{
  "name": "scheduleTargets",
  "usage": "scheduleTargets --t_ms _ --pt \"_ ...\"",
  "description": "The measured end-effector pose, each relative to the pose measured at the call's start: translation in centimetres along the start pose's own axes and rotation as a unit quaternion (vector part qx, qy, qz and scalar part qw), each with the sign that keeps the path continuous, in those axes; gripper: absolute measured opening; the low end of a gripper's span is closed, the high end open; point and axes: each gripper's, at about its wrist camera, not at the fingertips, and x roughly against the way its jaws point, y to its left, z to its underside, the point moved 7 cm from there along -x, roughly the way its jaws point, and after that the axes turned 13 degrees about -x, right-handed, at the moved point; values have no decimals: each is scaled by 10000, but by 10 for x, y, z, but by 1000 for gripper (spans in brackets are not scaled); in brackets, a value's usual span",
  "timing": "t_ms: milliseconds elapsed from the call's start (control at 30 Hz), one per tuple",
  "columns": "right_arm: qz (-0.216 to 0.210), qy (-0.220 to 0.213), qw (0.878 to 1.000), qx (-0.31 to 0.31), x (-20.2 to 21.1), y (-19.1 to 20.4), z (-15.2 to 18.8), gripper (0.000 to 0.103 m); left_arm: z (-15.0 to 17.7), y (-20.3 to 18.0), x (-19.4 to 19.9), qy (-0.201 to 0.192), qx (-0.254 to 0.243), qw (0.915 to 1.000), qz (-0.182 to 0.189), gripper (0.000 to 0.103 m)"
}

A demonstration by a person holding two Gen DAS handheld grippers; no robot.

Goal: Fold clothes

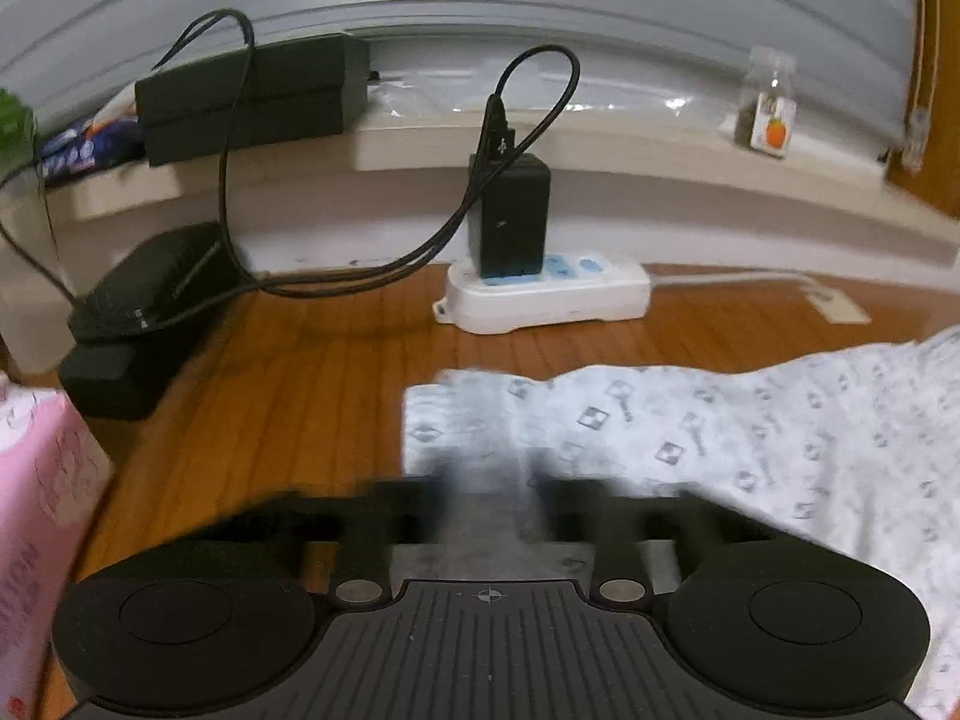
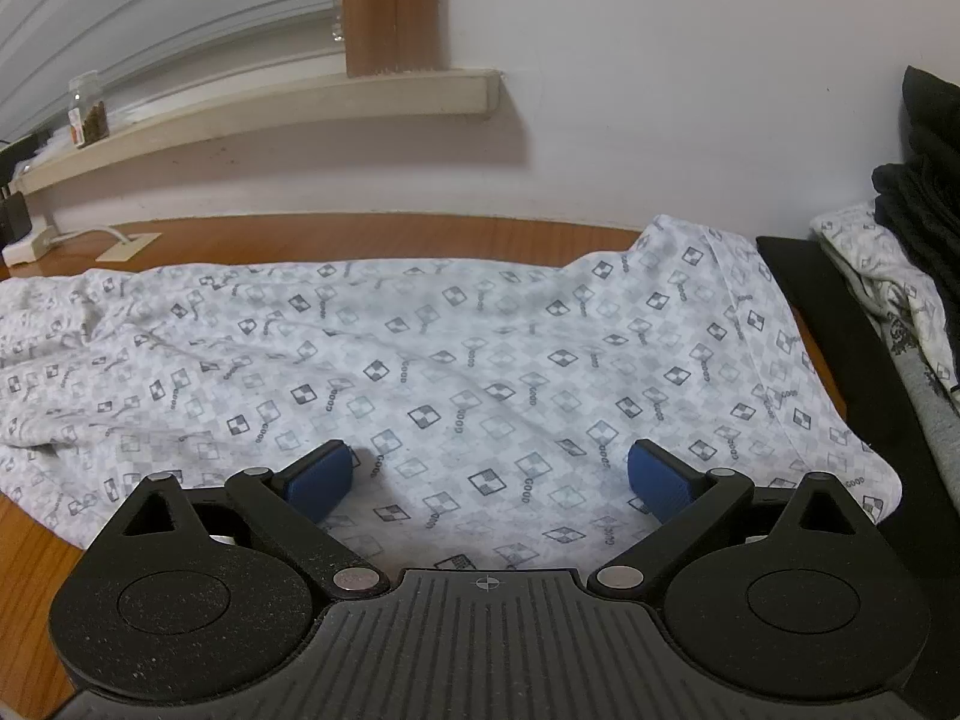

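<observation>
Wooden table (image 2: 372,237), reddish-brown planks. On it: white patterned garment (image 2: 420,360) spread flat across most of the surface; white power strip (image 1: 549,294) w/ black charger (image 1: 510,216) plugged in, near back wall; black boxes (image 1: 138,324) stacked at left; pink pack (image 1: 36,516) at left edge.
</observation>
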Motion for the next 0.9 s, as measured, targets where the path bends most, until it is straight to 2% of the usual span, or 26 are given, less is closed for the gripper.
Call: scheduleTargets --t_ms 133,200,267,333,400,467,633,767,867,900 --pt "3 5 10000 -1 0 0 0 99 -9 26 11 -298 219 9968 -710 11" --pt "4 5 10000 -1 0 0 0 99 -11 25 12 -320 201 9973 -637 13" --pt "6 6 10000 -2 0 0 0 99 -11 20 13 -179 85 9966 -798 23" --pt "8 7 10000 -2 0 0 0 99 -10 14 19 -184 17 9953 -948 57" --pt "13 7 10000 -2 0 0 0 99 -11 6 28 -281 -84 9933 -1114 73" --pt "18 7 10000 -2 0 0 0 99 -14 -7 38 -423 -206 9926 -1116 80" --pt "35 7 10000 -3 0 -1 0 100 -27 -77 56 -825 -522 9936 -569 81" --pt "84 18 10000 -32 -1 -3 0 103 -32 -143 58 -1108 -752 9909 -115 79" --pt "85 17 10000 -31 -1 -3 0 103 -33 -186 59 -1289 -961 9870 49 65" --pt "88 15 10000 -27 -1 -2 1 103 -32 -202 59 -1344 -1036 9852 225 47"
